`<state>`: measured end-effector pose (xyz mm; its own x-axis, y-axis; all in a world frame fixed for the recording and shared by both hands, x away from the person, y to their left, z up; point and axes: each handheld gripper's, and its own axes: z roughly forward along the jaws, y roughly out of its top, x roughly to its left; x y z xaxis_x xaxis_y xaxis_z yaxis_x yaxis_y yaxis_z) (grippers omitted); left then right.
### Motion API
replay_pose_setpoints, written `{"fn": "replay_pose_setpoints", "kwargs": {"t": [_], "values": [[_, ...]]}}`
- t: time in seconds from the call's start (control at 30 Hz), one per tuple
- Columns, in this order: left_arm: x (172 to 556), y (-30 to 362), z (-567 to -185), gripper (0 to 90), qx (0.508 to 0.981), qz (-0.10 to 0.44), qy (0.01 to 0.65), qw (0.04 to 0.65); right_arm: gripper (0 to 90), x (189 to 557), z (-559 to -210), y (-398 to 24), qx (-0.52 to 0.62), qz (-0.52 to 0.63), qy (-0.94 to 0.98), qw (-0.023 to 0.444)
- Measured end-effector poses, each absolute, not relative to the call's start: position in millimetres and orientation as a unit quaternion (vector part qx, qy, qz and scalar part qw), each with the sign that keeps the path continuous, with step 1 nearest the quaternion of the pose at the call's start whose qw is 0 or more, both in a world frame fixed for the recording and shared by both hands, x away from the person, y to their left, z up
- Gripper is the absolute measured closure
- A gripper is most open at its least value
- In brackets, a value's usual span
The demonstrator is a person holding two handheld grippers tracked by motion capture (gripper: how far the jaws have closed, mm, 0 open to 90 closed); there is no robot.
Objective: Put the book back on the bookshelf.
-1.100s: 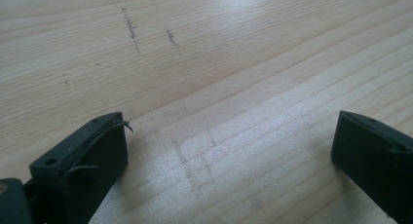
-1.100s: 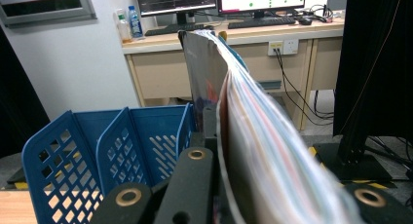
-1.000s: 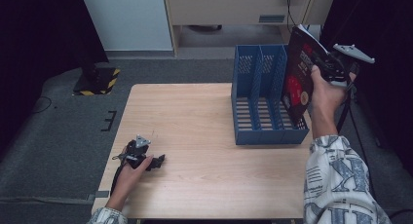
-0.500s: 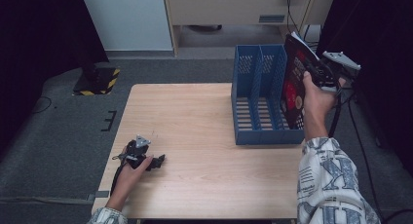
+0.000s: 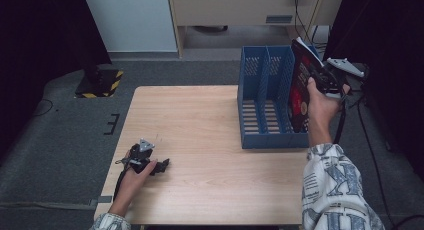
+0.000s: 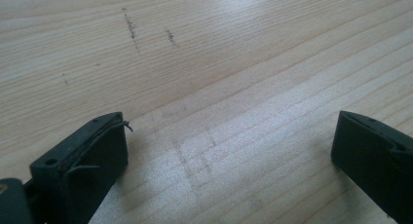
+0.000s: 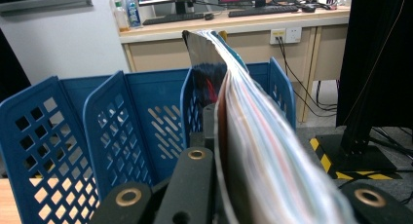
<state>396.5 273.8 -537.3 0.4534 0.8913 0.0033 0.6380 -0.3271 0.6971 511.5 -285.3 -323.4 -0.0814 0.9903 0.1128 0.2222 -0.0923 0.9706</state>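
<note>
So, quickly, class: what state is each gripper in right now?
Left gripper: open, empty, resting low on the table.
Right gripper: shut on the magazine, at the blue file rack.

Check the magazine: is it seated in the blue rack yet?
Not seated: the right gripper holds the magazine tilted, its lower edge entering the file rack's rightmost slot.
</note>
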Motion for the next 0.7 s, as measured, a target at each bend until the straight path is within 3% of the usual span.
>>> {"fn": "replay_pose_setpoints", "kwargs": {"t": [0.7], "values": [[396.9, 272.5, -537.2, 0.0, 0.788, 0.200, 0.488, 0.319, 87.1, 514.1, -346.4, -286.0, 0.556, 0.486, 0.553, 0.386]]}}
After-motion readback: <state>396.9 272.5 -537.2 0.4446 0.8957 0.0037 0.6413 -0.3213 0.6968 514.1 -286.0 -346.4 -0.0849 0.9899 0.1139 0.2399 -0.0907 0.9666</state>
